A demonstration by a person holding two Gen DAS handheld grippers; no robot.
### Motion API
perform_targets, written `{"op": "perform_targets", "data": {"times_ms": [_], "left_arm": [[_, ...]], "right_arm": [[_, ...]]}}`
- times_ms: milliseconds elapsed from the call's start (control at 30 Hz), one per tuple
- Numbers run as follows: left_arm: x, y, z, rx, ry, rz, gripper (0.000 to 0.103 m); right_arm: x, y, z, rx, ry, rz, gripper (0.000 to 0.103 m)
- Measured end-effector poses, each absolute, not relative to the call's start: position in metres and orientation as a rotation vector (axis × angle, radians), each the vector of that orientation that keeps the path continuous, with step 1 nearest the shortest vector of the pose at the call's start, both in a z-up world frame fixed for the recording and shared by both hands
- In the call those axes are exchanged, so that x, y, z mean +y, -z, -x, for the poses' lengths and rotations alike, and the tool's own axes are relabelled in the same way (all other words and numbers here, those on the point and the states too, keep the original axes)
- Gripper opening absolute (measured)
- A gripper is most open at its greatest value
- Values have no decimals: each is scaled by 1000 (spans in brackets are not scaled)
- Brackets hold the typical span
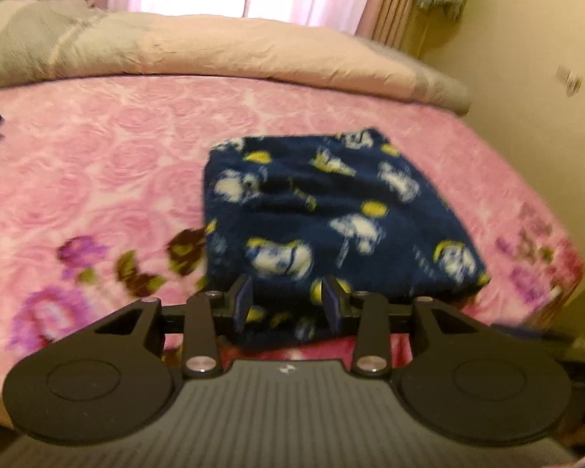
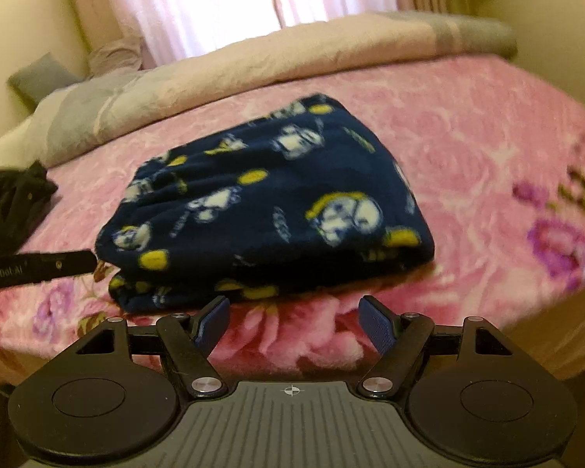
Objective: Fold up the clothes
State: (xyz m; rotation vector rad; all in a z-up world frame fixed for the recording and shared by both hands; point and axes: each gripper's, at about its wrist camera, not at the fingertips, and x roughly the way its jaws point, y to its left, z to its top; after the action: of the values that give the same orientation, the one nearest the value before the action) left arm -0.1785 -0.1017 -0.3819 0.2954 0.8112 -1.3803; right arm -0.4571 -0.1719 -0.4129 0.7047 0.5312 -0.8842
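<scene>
Notably, both views are motion-blurred. Left gripper [image 1: 286,300]: jaws apart, fleece visible behind the gap, contact unclear. Right gripper [image 2: 294,318]: jaws wide apart, nothing between them. The folded navy fleece garment [image 2: 269,202], plush with white-and-yellow print, lies mid-frame on the pink floral bedspread [image 2: 468,148]. A black item [image 2: 7,202] is cut off at left. A quilted duvet [image 2: 253,62] lies across the top.

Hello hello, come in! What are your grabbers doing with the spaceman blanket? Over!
Left gripper open, over the near edge of the folded navy fleece. Right gripper open, empty, short of it. Nothing blocking on the pink bedspread.
</scene>
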Motion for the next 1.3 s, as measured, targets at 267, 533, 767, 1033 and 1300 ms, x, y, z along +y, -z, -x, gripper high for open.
{"op": "perform_targets", "data": {"times_ms": [267, 533, 767, 1033, 1300], "left_arm": [[-175, 373, 147, 854, 1443, -250, 34], [-259, 331, 137, 969, 1412, -395, 34], [-289, 282, 107, 1005, 1444, -567, 35], [-315, 287, 45, 1063, 1526, -766, 37], [-351, 333, 22, 1126, 1633, -887, 39]], "right_arm": [[-220, 439, 492, 389, 887, -960, 76], [-267, 411, 502, 430, 877, -1213, 76], [-279, 353, 501, 365, 936, -1437, 76], [-225, 346, 459, 194, 1042, -1698, 75], [-165, 400, 403, -3, 1052, -1903, 60]]}}
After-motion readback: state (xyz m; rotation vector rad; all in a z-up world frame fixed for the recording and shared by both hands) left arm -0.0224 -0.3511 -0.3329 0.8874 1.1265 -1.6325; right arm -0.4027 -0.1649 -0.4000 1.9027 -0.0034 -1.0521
